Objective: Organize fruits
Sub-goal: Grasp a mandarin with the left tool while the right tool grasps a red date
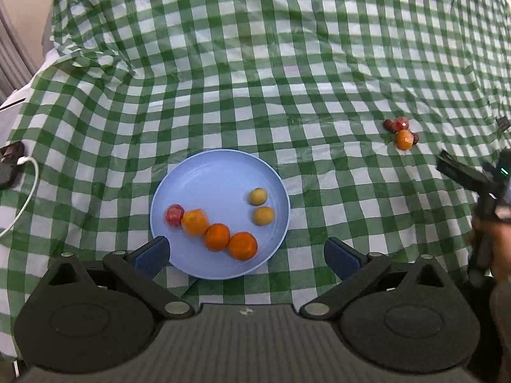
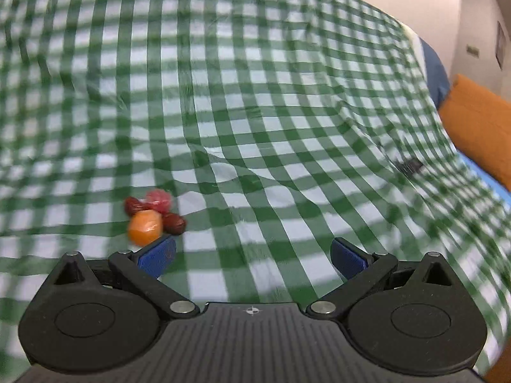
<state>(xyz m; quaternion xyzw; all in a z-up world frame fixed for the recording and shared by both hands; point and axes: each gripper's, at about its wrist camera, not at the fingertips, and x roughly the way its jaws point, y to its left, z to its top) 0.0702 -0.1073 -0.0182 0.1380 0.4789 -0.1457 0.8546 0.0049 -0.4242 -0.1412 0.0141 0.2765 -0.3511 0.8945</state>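
A light blue plate [image 1: 220,172] lies on the green checked cloth just ahead of my left gripper [image 1: 246,255], which is open and empty. On the plate sit a red fruit [image 1: 174,214], three oranges [image 1: 217,236] in a row and two yellow fruits [image 1: 262,215]. A small heap lies on the cloth to the right: an orange [image 1: 404,139] with red and dark red fruits [image 1: 396,124] around it. In the right wrist view that orange [image 2: 144,223] and the dark red fruits [image 2: 174,223] lie just beyond the left finger of my right gripper [image 2: 252,257], open and empty. The right gripper [image 1: 460,172] also shows at the left view's right edge.
The green checked cloth [image 1: 287,63] is wrinkled, with a bunched fold [image 1: 92,57] at the back left. A white cable [image 1: 25,191] and a dark plug [image 1: 9,162] lie at the left edge. An orange cushion [image 2: 479,127] and a blue surface [image 2: 436,70] lie beyond the cloth's right side.
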